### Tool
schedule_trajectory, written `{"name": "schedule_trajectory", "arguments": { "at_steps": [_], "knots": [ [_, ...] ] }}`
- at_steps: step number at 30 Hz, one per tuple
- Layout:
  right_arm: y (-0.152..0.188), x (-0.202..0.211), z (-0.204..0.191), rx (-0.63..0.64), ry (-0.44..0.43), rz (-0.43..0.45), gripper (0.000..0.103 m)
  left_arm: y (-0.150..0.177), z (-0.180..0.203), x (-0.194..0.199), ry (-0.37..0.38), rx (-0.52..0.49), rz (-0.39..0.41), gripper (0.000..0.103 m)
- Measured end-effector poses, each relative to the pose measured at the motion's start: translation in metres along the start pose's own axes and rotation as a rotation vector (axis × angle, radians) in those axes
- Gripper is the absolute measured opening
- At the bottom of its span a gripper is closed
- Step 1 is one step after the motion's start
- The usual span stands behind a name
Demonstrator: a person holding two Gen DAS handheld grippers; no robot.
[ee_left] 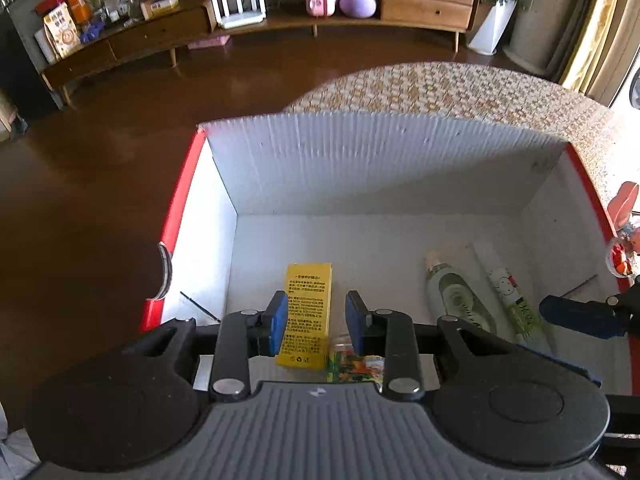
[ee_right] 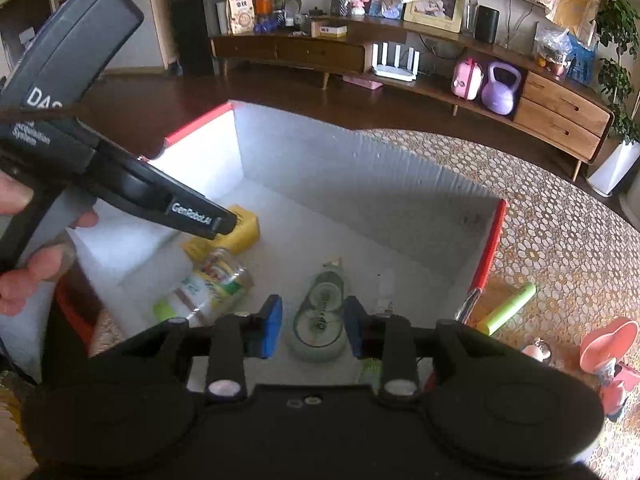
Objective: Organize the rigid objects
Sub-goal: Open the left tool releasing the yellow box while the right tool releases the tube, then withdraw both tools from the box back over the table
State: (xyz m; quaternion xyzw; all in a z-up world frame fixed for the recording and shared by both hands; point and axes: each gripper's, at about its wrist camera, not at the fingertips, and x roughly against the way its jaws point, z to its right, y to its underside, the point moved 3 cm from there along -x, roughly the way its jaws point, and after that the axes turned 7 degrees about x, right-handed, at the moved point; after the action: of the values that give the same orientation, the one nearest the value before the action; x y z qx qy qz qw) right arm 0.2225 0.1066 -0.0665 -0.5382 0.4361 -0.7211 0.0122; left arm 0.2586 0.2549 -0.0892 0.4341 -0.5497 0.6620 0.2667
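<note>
Inside the corrugated white box (ee_left: 360, 160), both tools (ee_left: 316, 322) (ee_right: 313, 326) hang slightly parted, gripping nothing.

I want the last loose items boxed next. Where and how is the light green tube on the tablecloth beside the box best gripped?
Probably across its middle, from above. The light green tube lies flat on the patterned tablecloth, just outside the white box by its red-edged corner. It is a slim, even cylinder, so set the fingers on its two long sides, crosswise to its length.

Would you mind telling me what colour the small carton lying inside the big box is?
Yellow with black print; the carton shows best in the left wrist view.
</note>
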Motion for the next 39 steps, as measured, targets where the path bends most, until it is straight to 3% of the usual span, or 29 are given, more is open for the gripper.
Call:
{"name": "schedule_trajectory", "arguments": {
  "at_steps": [10,22,24,26,27,39],
  "knots": [
    [0.003,0.050,-0.005,-0.024,-0.023,0.081,0.044,0.014,0.020,0.051,0.004,0.000,0.104,0.030],
    [0.024,0.114,-0.002,-0.045,-0.038,0.176,0.053,0.039,0.059,0.110,0.068,-0.025,0.196,0.030],
    [0.029,0.124,-0.001,-0.049,-0.039,0.190,0.056,0.045,0.067,0.117,0.066,-0.039,0.213,0.035],
    [0.036,0.132,0.000,-0.058,-0.037,0.200,0.059,0.052,0.074,0.124,0.080,-0.037,0.228,0.070],
    [0.040,0.137,0.002,-0.063,-0.037,0.207,0.059,0.056,0.078,0.127,0.093,-0.039,0.243,0.075],
    [0.095,0.184,0.037,-0.146,0.011,0.259,0.081,0.092,0.134,0.146,0.158,-0.066,0.290,0.076]
  ]
}}
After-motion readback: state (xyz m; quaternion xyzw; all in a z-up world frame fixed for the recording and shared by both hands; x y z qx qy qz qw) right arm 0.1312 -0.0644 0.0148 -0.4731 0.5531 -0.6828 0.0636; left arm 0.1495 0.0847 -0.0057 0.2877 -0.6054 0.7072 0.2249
